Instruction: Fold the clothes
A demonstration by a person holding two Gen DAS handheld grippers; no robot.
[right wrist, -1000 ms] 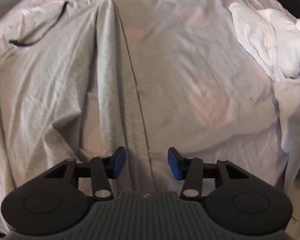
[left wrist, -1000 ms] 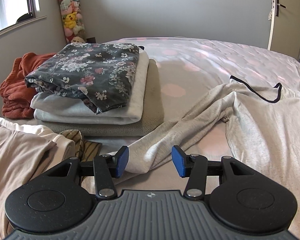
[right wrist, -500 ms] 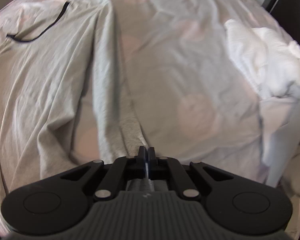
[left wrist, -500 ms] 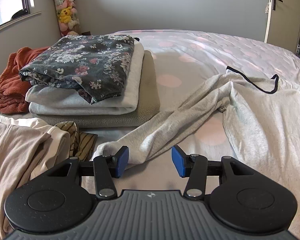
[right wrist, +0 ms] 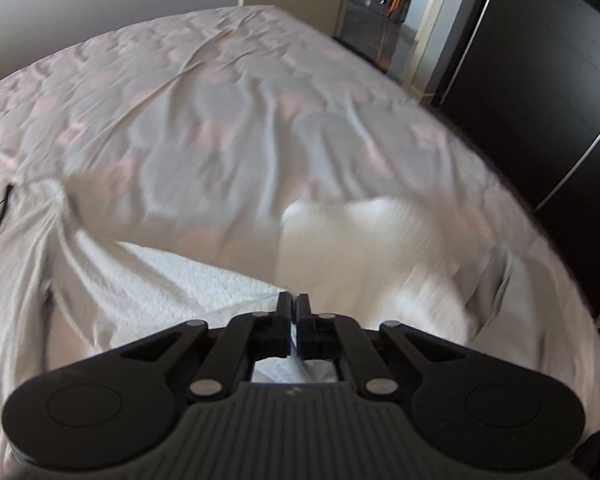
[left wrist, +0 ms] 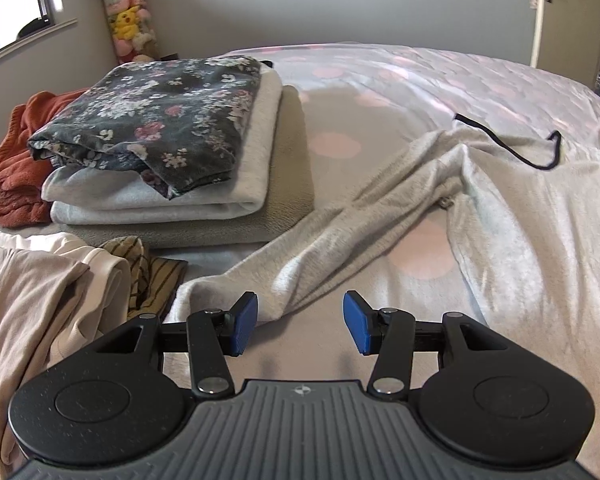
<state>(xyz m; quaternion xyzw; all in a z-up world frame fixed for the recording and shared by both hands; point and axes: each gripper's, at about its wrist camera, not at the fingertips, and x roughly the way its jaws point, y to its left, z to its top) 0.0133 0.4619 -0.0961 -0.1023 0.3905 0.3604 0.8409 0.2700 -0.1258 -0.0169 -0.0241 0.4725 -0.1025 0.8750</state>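
Observation:
A light grey sweatshirt (left wrist: 520, 240) with a black-trimmed neckline (left wrist: 532, 160) lies spread on the bed. Its left sleeve (left wrist: 340, 240) runs diagonally down to my left gripper (left wrist: 302, 328), which stands open just short of the cuff with nothing between the blue pads (left wrist: 244, 328). In the blurred right wrist view my right gripper (right wrist: 294, 312) is shut on the sweatshirt's other sleeve (right wrist: 204, 280). That sleeve is raised off the bed, its white fleecy inside showing. The sweatshirt's body (right wrist: 40, 280) trails away to the left.
A stack of folded clothes (left wrist: 172, 152) topped by a dark floral piece sits at the left, with a rust knit (left wrist: 16, 168) behind it. Beige garments (left wrist: 28, 300) and a striped piece (left wrist: 152, 276) lie near left. A white garment (right wrist: 360, 240) lies right, by a dark wardrobe (right wrist: 540, 100).
My right gripper closed on the sleeve, then rose and swung, pulling the sleeve up off the bed. The left gripper stayed open and almost still near the other cuff.

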